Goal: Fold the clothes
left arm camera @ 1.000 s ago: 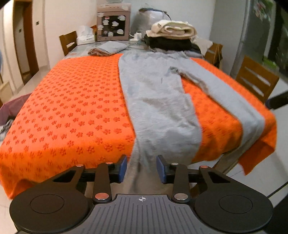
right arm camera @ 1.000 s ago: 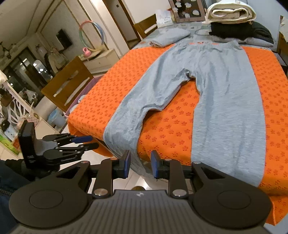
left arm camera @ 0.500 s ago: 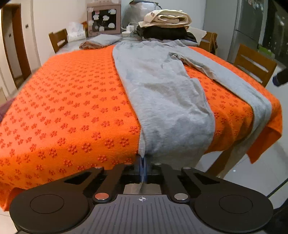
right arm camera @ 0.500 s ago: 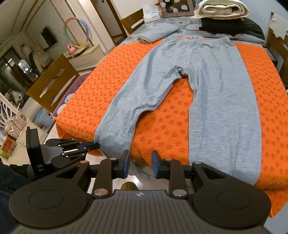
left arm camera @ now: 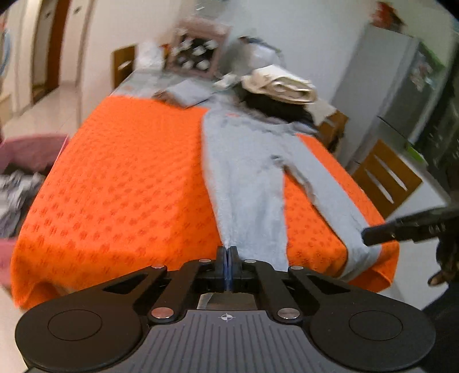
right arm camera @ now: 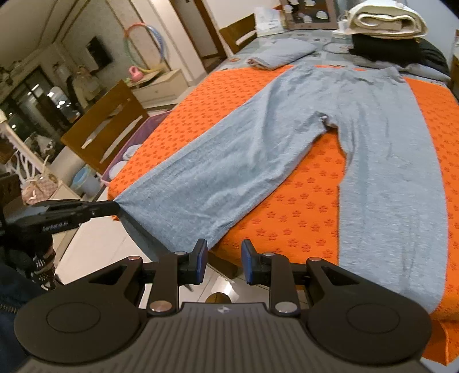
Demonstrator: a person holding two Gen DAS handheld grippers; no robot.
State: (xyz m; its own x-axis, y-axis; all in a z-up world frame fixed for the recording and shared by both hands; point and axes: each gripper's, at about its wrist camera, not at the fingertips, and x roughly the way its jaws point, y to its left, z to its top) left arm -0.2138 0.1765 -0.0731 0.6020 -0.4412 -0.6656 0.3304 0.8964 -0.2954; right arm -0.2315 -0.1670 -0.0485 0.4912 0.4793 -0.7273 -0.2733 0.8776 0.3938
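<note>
Trousers: I count one pair of grey trousers (right arm camera: 330, 137), spread flat on the orange cloth (right arm camera: 309, 206) that covers the desk, waistband at the far end and both legs running toward me.
Trouser legs: two. The cuff corner of the one on the left in the right wrist view is lifted off the near desk edge; the other lies flat, its cuff hanging just over the edge.
Left gripper (left arm camera: 227, 262): its fingers are pressed together, pinching the corner of that lifted cuff. In the right wrist view I see the cloth pulled to a point at its tips.
Right gripper (right arm camera: 222, 261): I have its fingers spread with nothing between them, just beyond the near desk edge, near the lifted cuff.
Folded clothes at the far end: one small folded grey piece (right arm camera: 282, 53), and one stack of a cream bundle (right arm camera: 384, 18) on top of a black garment (right arm camera: 384, 47).
Chairs: I count three wooden chairs across the two views, one on each long side of the desk (right arm camera: 103, 129) (left arm camera: 385, 179) and one at the far end (left arm camera: 123, 64).
Box: one box with pictures of cups (left arm camera: 199, 56), at the far end.
Left wrist view: blurred, so small details are hard to read.
</note>
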